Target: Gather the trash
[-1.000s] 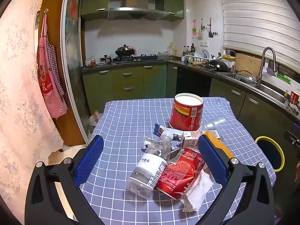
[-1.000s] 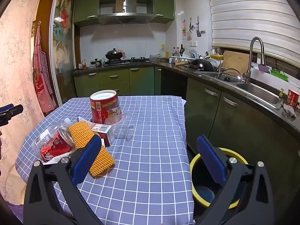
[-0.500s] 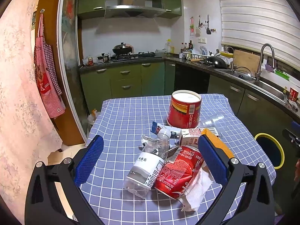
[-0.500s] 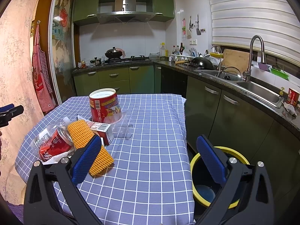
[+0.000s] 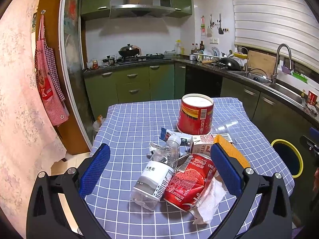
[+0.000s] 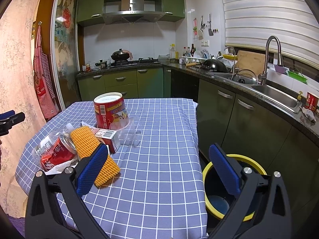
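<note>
- My left gripper (image 5: 159, 171) stands spread wide with nothing between its blue pads; against the frame a second ago the trash pile sits a little lower and nearer in its view, so I have eased it in.
- My right gripper (image 6: 157, 171) is also wide apart and empty; its view has barely changed since the earlier frame.
- The trash lies in a heap at the near corner of the checked tablecloth (image 5: 127, 127): a clear plastic bottle (image 5: 157, 169) on its side, touching a crushed red cola can (image 5: 189, 181) that rests on a crumpled white tissue (image 5: 209, 203).
- Just behind them lie a small carton (image 5: 201, 144), a yellow ribbed sponge (image 5: 231, 151) and a blue-ended wrapper (image 5: 169, 134); a red canister (image 5: 196, 114) stands upright further back, with a clear plastic cup (image 5: 229, 126) on its side just beside it.
- The left view shows the bottle's label and the wrapper plainly; in the right view the bottle (image 6: 44, 144) is half hidden behind the can (image 6: 57, 153).
- The right view shows the sponge (image 6: 93, 151) at full length, partly behind my left finger pad, and looks down into the yellow-rimmed bin (image 6: 235, 157) beside the table; the left view catches only the bin (image 5: 299, 159) at its edge.
- Each view shows the tip of the other gripper at its border.
</note>
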Tool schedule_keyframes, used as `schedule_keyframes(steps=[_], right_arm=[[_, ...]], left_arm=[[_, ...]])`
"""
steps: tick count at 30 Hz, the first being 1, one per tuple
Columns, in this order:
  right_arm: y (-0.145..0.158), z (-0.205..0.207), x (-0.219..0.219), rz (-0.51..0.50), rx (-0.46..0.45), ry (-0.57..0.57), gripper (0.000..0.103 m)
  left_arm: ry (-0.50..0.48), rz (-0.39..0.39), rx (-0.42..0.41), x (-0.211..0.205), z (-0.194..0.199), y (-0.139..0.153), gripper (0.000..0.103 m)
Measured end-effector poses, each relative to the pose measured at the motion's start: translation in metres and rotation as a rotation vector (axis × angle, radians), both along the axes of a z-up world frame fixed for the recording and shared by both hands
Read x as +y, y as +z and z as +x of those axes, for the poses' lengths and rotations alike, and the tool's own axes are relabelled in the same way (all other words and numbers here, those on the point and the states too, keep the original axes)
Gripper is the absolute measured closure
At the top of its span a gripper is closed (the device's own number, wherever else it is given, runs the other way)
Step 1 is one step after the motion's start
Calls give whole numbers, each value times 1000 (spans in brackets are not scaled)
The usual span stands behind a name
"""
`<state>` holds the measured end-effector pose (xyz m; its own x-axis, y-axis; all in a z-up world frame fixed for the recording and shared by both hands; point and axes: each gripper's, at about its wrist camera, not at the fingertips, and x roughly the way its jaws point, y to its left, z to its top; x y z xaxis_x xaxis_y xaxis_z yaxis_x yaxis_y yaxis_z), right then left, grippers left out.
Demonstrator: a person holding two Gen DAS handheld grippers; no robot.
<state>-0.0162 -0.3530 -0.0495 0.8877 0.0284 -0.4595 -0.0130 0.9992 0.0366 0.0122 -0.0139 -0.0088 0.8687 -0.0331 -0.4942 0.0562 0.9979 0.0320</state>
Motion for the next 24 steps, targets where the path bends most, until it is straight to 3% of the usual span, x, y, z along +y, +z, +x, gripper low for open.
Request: schedule_keyframes(steps=[24], right_arm=[[-6,6,0,6,19,-4,6]], left_arm=[[-6,6,15,-2,4,-5,4]])
